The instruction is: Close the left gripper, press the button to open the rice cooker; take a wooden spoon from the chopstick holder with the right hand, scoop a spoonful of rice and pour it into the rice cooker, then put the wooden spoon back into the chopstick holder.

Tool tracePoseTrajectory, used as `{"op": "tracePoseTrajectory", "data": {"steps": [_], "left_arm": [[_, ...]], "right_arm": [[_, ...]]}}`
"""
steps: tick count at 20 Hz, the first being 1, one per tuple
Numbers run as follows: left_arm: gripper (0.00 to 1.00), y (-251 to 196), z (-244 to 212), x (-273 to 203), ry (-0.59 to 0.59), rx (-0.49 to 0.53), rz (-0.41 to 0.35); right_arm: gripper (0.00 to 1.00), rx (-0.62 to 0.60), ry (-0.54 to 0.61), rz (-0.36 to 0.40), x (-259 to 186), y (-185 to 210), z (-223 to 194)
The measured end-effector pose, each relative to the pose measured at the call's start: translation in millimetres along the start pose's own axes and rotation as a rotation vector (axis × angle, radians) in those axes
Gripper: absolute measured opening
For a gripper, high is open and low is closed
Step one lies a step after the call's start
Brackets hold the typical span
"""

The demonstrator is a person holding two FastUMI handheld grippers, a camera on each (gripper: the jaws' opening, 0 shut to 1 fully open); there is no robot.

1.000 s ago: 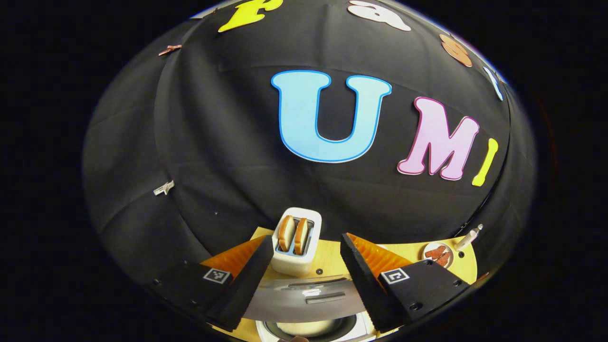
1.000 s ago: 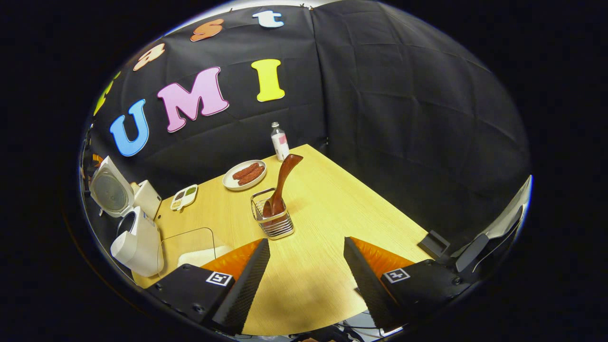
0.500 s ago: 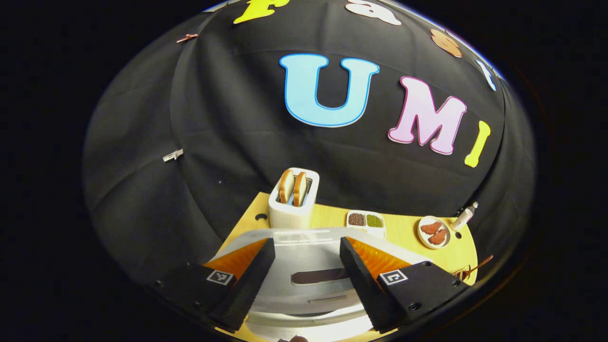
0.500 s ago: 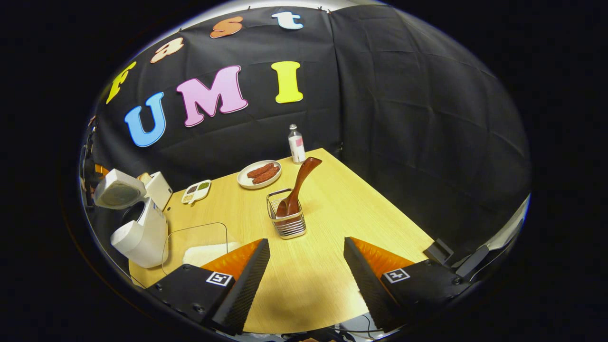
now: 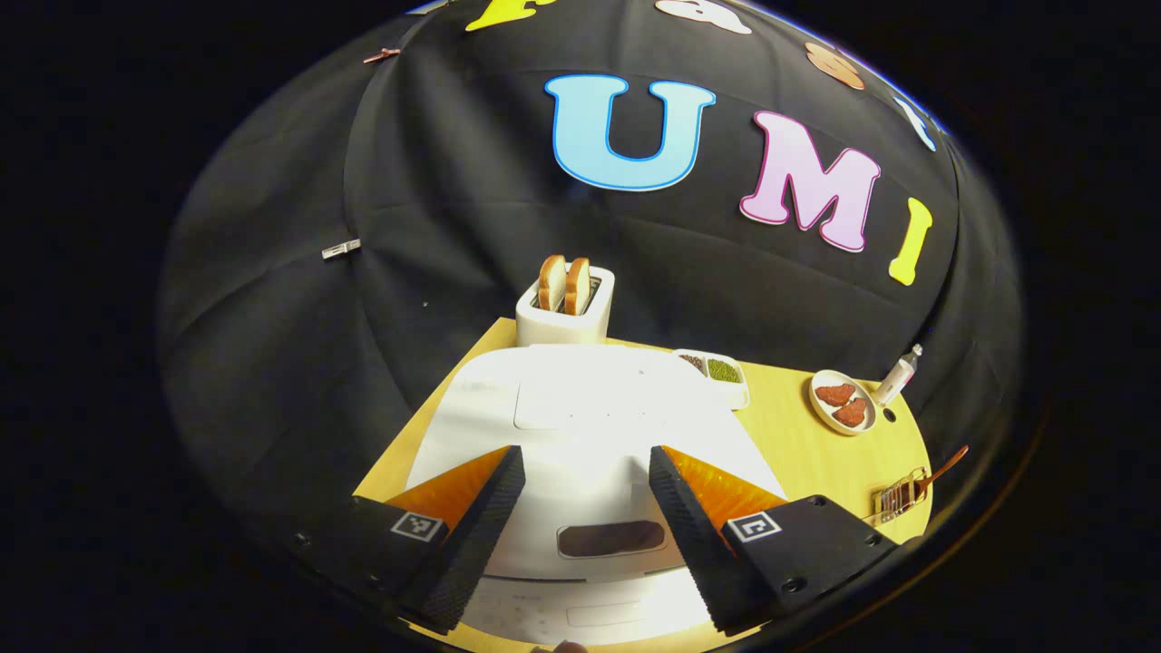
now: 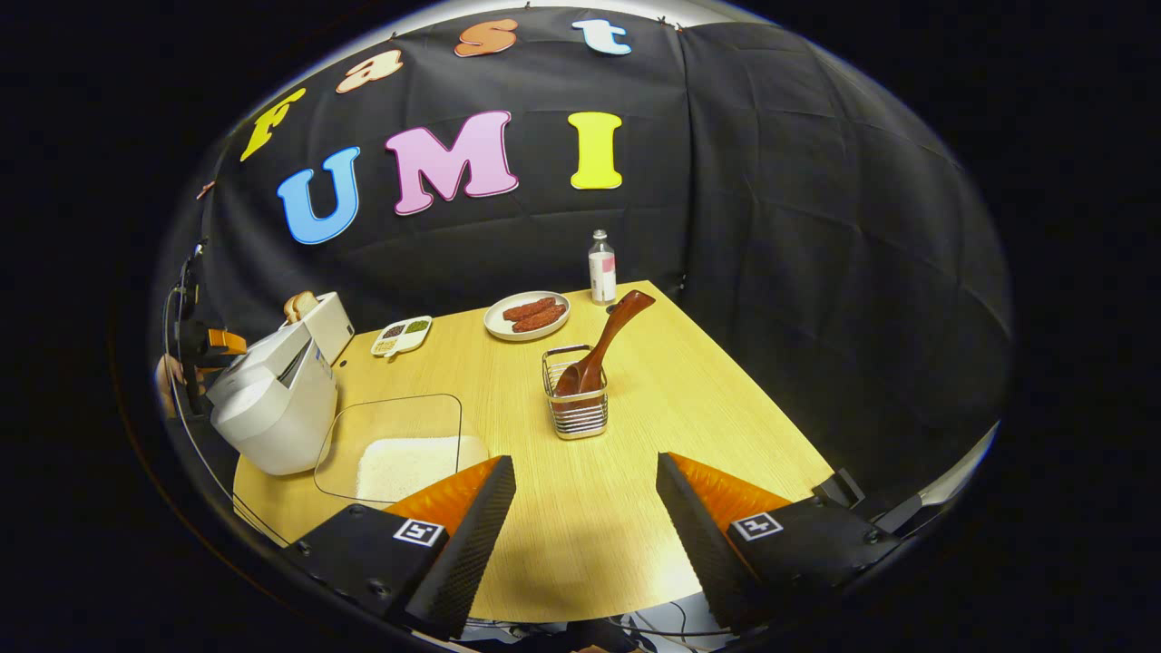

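Note:
The white rice cooker (image 5: 580, 408) sits right under my left gripper (image 5: 585, 458), its lid down and its dark front window between the open fingers. In the right gripper view the cooker (image 6: 277, 408) stands at the table's left edge with the lid lowered. A wooden spoon (image 6: 608, 340) leans in the wire chopstick holder (image 6: 576, 413) mid-table, well ahead of my right gripper (image 6: 585, 462), which is open and holds nothing. A clear container (image 6: 399, 444) with white rice lies between the cooker and the holder. The holder (image 5: 898, 499) also appears far right in the left gripper view.
A toaster (image 5: 562, 304) with two bread slices stands behind the cooker. A divided seasoning dish (image 6: 402, 336), a plate of sausages (image 6: 526, 313) and a small bottle (image 6: 601, 268) line the back of the table. A hand (image 6: 168, 381) shows at the far left.
The cooker's lid has swung down from upright to lowered. The left gripper view now looks onto the lid's top. The right gripper view has turned left, shifting table objects rightward.

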State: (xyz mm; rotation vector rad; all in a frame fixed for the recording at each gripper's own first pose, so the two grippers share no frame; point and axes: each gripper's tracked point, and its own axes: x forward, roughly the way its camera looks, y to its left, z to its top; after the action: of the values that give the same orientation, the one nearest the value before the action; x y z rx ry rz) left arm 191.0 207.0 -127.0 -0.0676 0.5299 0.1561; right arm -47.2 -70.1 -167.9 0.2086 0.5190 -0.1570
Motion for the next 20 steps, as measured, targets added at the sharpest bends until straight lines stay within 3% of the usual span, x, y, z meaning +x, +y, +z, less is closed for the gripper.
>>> {"op": "tracePoseTrajectory", "data": {"steps": [6,10,13,14,20], "left_arm": [[0.99,-0.5,-13.7,4.4,-0.097,0.056,0.037],[0.99,0.2,-12.4,3.7,-0.091,0.079,0.034],[0.99,-5.8,-5.2,-10.8,-0.099,0.054,0.010],[0.94,-15.8,1.1,-23.4,-0.126,0.049,-0.010],[0.95,-53.4,51.2,-122.2,-0.331,0.085,-0.059]], "right_arm": [[0.99,-0.049,0.021,0.031,-3.0,11.3,-13.0],[0.99,-0.096,-0.004,0.070,1.9,31.7,-4.5],[0.99,-0.081,-0.060,0.111,3.0,56.9,25.1],[0.99,-0.089,-0.091,0.118,4.0,63.0,38.2],[0.99,-0.106,-0.243,0.146,-8.1,93.2,119.4]]}}
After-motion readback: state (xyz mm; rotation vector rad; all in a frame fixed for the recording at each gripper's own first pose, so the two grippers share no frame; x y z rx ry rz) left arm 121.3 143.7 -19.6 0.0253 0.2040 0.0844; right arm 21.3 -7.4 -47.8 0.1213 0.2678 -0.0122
